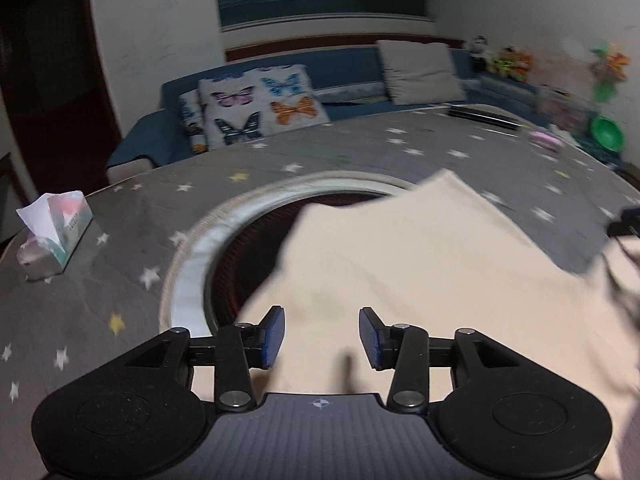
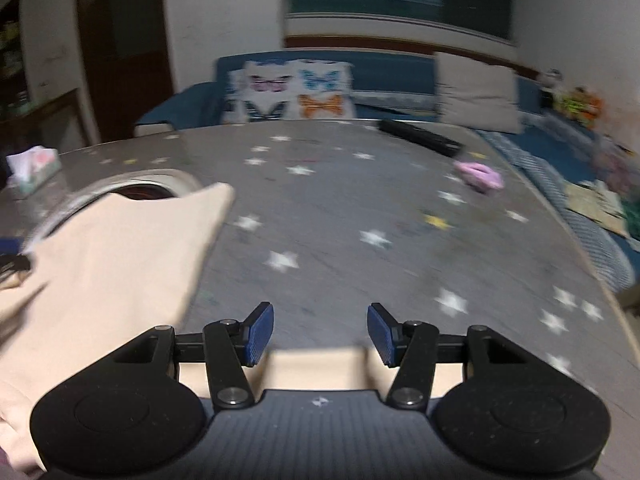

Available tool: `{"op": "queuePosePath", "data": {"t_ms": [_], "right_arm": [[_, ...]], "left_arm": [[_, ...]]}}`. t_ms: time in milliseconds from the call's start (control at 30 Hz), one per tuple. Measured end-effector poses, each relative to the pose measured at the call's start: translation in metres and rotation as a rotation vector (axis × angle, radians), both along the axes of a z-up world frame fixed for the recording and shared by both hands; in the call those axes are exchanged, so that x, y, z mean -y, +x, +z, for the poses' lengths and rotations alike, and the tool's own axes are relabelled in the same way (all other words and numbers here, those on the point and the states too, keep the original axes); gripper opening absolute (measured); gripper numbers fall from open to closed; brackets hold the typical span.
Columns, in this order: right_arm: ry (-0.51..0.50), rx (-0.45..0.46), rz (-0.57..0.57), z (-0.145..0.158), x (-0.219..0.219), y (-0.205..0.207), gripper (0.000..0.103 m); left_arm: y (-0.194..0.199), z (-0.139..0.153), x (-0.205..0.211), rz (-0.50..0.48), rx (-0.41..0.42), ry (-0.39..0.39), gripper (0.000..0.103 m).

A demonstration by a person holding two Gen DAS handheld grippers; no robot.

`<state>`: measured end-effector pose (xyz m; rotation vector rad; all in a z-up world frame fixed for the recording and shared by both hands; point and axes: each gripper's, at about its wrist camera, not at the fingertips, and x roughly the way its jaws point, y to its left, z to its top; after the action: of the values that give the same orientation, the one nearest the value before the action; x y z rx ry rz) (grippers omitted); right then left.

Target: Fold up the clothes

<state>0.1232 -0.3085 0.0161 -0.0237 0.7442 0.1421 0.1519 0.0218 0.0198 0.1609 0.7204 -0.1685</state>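
Note:
A cream garment (image 1: pixel 392 264) lies spread on the grey star-print table cover (image 1: pixel 132 216), partly over a round opening (image 1: pixel 256 240) in the table. My left gripper (image 1: pixel 322 336) hovers open just above the garment's near part, nothing between its blue pads (image 1: pixel 274 336). In the right wrist view the same cream garment (image 2: pixel 112 264) lies at the left, with a strip of it under the fingers. My right gripper (image 2: pixel 320 332) is open over the bare star-print cover (image 2: pixel 360 220), to the right of the garment, holding nothing.
A tissue box (image 1: pixel 54 236) stands at the table's left edge. A pink item (image 2: pixel 480 174) and a dark flat object (image 2: pixel 420 136) lie at the far right. Behind the table is a blue sofa (image 1: pixel 344 64) with butterfly cushions (image 1: pixel 256 106).

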Motion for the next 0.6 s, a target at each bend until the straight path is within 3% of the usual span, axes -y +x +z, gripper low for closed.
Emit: {"op": "queuePosePath", "data": {"t_ms": [167,333,367,400,500,600], "right_arm": [[0.029,-0.011,0.11,0.0,-0.037,0.027,0.053],[0.032,-0.017,0.176,-0.003,-0.064,0.048,0.053],[0.035,-0.017,0.183,-0.003,-0.067,0.05,0.053],[0.037,-0.018,0.191,-0.004,-0.069,0.052,0.053],[0.043,-0.015,0.202,-0.002,-0.074,0.057,0.053],[0.049,-0.009,0.207,0.0,-0.077,0.06,0.053]], "left_arm": [[0.05,-0.005,-0.007,0.038,-0.008,0.001,0.048],[0.073,-0.016,-0.009,0.036,-0.04,-0.034,0.046],[0.074,-0.017,-0.009,0.031,-0.044,-0.043,0.043],[0.076,-0.019,-0.01,0.026,-0.048,-0.052,0.031],[0.079,-0.023,-0.011,0.011,-0.061,-0.08,0.008],[0.068,-0.019,-0.007,-0.03,-0.041,-0.117,0.006]]}}
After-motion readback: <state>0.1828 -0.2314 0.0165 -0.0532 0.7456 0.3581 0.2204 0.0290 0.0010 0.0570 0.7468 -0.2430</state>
